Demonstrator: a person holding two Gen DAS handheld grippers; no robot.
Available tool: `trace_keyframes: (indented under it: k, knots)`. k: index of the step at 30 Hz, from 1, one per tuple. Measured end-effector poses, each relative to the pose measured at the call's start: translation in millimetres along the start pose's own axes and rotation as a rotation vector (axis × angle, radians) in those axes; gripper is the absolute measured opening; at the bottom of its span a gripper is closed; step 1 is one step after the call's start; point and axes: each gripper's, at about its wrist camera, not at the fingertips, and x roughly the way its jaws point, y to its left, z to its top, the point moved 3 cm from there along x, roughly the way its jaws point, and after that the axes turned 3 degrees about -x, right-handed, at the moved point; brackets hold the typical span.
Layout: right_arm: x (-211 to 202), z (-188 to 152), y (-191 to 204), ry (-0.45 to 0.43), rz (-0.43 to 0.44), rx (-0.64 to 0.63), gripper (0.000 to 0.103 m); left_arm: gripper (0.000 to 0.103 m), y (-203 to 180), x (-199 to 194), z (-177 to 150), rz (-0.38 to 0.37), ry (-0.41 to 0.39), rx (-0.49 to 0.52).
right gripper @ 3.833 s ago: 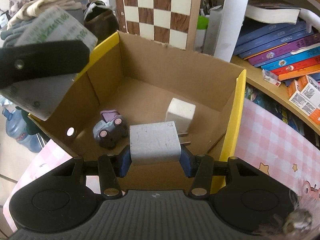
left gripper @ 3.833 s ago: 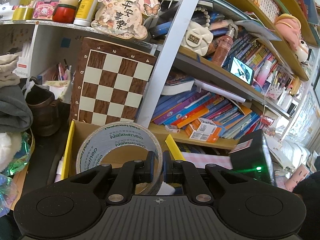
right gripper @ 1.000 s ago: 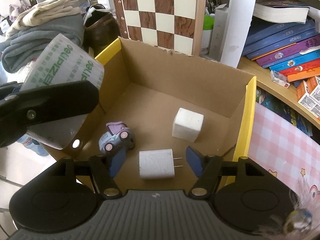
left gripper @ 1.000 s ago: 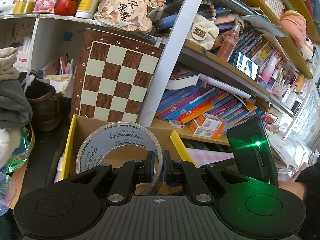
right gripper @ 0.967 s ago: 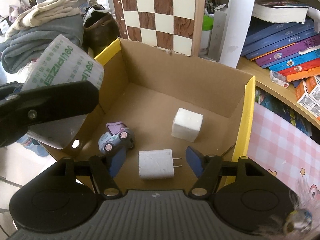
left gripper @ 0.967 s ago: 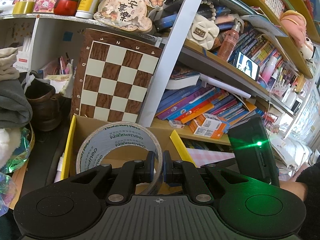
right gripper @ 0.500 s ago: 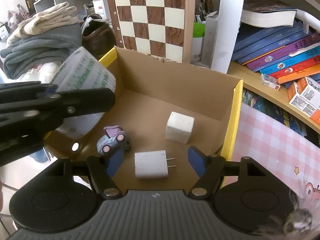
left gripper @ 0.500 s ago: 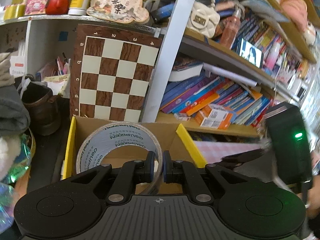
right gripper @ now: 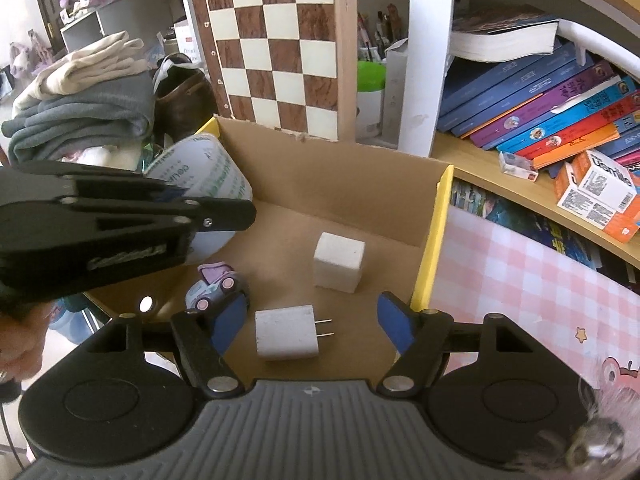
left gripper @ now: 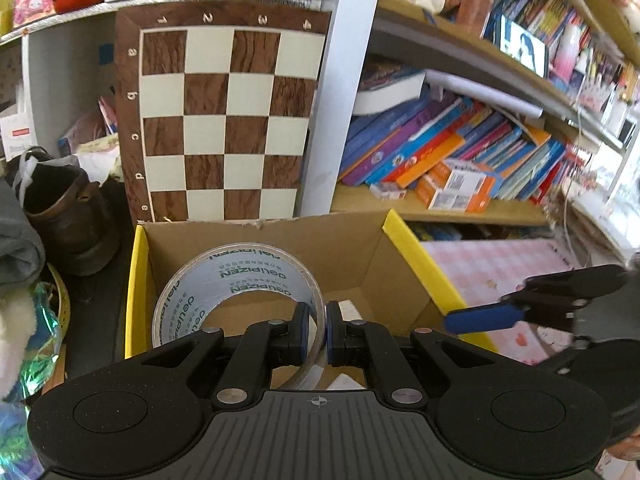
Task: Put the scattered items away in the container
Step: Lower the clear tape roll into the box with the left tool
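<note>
My left gripper (left gripper: 317, 330) is shut on the wall of a roll of clear tape (left gripper: 236, 276) with green lettering, held upright over the left side of the open cardboard box (left gripper: 280, 236). From the right wrist, the same tape roll (right gripper: 202, 184) hangs over the box's left wall (right gripper: 240, 168). On the box floor lie a white plug adapter (right gripper: 286, 332), a white cube charger (right gripper: 339, 262) and a small purple toy car (right gripper: 216, 286). My right gripper (right gripper: 308, 320) hovers above the adapter, its jaws opening, with nothing pressed between the pads.
A chessboard (right gripper: 276, 40) leans behind the box. Shelves of books (right gripper: 560, 120) run to the right. A brown shoe (left gripper: 68, 208) and folded clothes (right gripper: 80, 108) lie to the left. A pink checked cloth (right gripper: 532, 288) covers the table right of the box.
The left gripper has carried the tape forward and lower, over the box. The right gripper has drawn back a little from the adapter, with its jaws wider apart.
</note>
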Motion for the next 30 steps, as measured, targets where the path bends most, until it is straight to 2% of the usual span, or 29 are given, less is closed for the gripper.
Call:
trace_keyframes:
  k: [14,30]
  knots:
    - [-5.2,-9.5,-7.1,-0.024,0.028,0.025,0.072,0.007,3.2,36.5,10.0,0.037,0.147,0.072]
    - [1.6,-9.5,-9.0,-0.009,0.058,0.014,0.073,0.007,3.4,82.7,8.8,0.054,0.311,0.144]
